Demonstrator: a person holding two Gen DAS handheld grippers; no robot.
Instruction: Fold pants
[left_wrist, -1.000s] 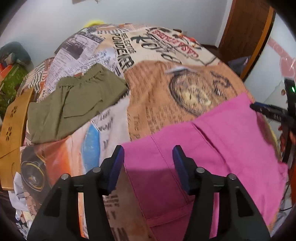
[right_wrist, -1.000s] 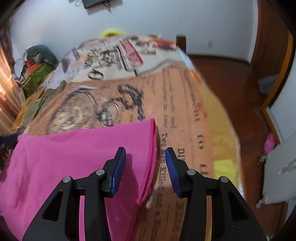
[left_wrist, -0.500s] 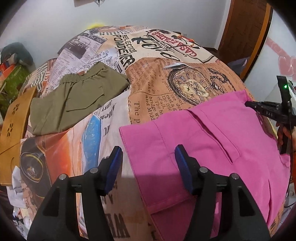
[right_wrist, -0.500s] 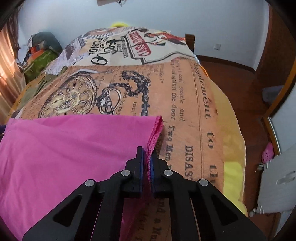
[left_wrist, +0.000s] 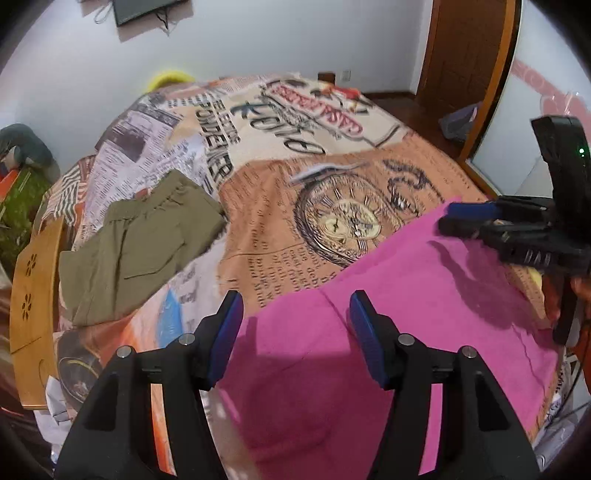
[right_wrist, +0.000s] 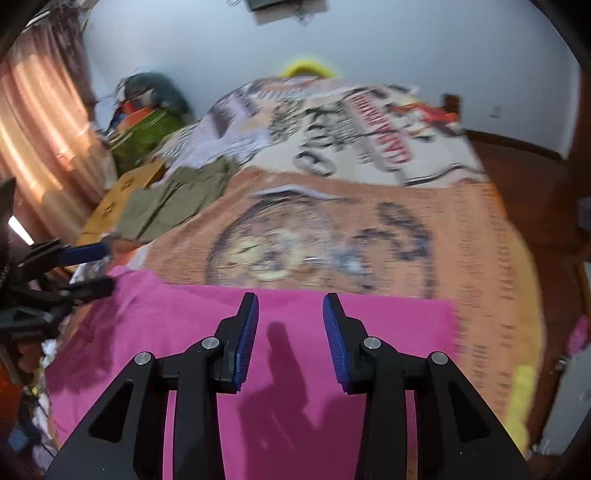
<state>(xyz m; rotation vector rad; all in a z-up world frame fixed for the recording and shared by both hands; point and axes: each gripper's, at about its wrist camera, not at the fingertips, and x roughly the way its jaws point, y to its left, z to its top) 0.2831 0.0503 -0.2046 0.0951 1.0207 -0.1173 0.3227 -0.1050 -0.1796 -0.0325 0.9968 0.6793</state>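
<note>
The pink pants (left_wrist: 424, 306) lie flat on the printed bed cover, also in the right wrist view (right_wrist: 295, 369). My left gripper (left_wrist: 295, 317) is open and empty, hovering over the pants' near left part. My right gripper (right_wrist: 290, 317) is open and empty above the pants' far edge. The right gripper also shows in the left wrist view (left_wrist: 469, 218) at the pants' far right corner. The left gripper shows in the right wrist view (right_wrist: 88, 269) at the far left edge of the pants.
Folded olive-green pants (left_wrist: 136, 243) lie on the left of the bed (left_wrist: 295, 155), also in the right wrist view (right_wrist: 173, 206). A wooden board (left_wrist: 33, 295) stands at the bed's left side. A wooden door (left_wrist: 465, 48) is at the back right.
My right gripper was shut on the pants' edge half a second ago and has let go and opened, now above the fabric. My left gripper stayed open and shifted a little over the pants.
</note>
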